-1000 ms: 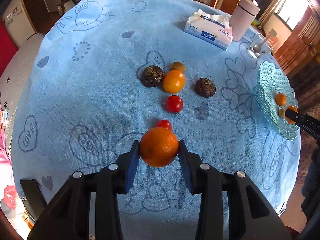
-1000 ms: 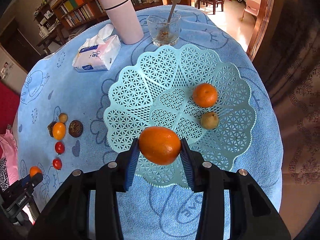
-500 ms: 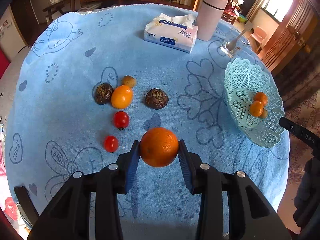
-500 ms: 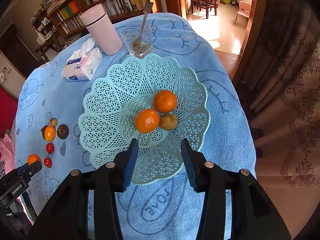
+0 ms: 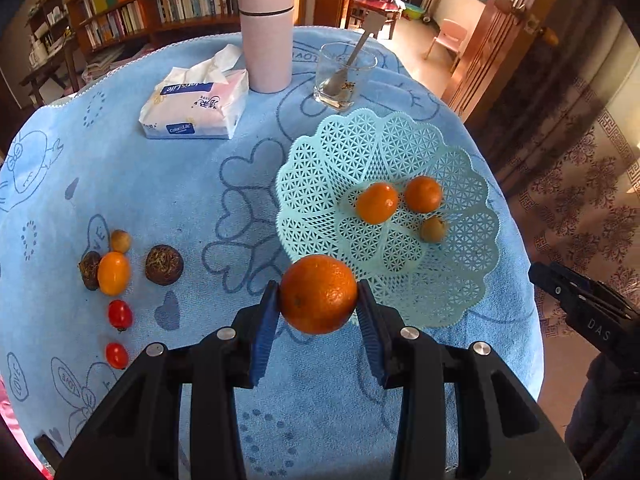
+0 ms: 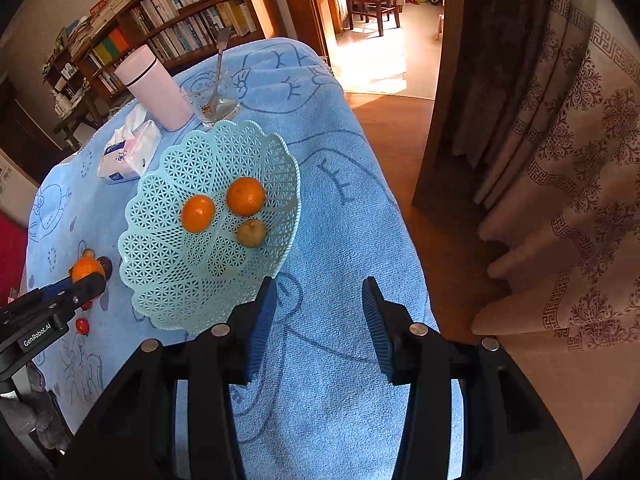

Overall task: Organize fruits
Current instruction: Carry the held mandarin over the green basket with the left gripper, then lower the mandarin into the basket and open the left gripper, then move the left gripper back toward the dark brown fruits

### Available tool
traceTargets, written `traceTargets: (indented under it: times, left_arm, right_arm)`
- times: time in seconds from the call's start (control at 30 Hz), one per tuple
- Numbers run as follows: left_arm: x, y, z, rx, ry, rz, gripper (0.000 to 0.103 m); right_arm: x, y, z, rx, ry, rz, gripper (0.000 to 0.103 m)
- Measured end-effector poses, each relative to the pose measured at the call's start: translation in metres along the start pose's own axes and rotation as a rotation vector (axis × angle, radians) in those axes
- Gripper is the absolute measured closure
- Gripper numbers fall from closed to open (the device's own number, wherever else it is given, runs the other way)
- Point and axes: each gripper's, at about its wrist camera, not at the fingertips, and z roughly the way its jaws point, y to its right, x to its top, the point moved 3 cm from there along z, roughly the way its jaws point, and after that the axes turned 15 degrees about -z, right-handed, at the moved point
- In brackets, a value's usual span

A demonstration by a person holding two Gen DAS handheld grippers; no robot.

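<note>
Left gripper (image 5: 318, 298) clenched on a round orange (image 5: 318, 294) beside the pale-green lattice plastic basket (image 5: 472, 200), right gripper (image 6: 320, 316) released — nothing between its jaws, over blue cloth (image 6: 320, 400).

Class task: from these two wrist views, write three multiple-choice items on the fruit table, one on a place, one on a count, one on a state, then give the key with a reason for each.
1. Where does the tissue pack lie?
A. in the basket
B. left of the pink tumbler
C. on the floor

2. How many fruits lie in the lattice basket?
A. one
B. three
C. five

3. What is between the right gripper's pads?
A. nothing
B. a tomato
C. a spoon

Key:
1 B, the pack sits beside the tumbler on the cloth.
2 B, two oranges and one small brownish fruit.
3 A, only blue cloth shows in the gap.
</note>
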Motion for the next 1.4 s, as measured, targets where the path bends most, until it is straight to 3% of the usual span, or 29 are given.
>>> traceTargets:
  times: [0.33, 0.47, 0.57, 0.67, 1.4]
  left_arm:
    - [0.002, 0.060, 0.013, -0.058, -0.019, 0.122, 0.063]
    - [0.005, 0.064, 0.010, -0.069, -0.004, 0.113, 0.038]
    - [0.008, 0.058, 0.009, -0.058, -0.001, 0.093, 0.037]
    - [0.010, 0.047, 0.008, -0.038, 0.008, 0.061, 0.025]
    - [-0.002, -0.047, -0.008, 0.042, -0.009, -0.107, 0.025]
  right_arm:
    - [-0.019, 0.030, -0.010, -0.025, -0.003, 0.068, 0.057]
    - [-0.020, 0.035, -0.011, -0.032, -0.001, 0.083, 0.049]
    - [-0.018, 0.032, -0.010, -0.025, 0.001, 0.077, 0.047]
    - [-0.015, 0.026, -0.008, -0.016, 0.005, 0.066, 0.042]
    - [-0.001, -0.036, 0.006, 0.040, -0.011, -0.026, 0.042]
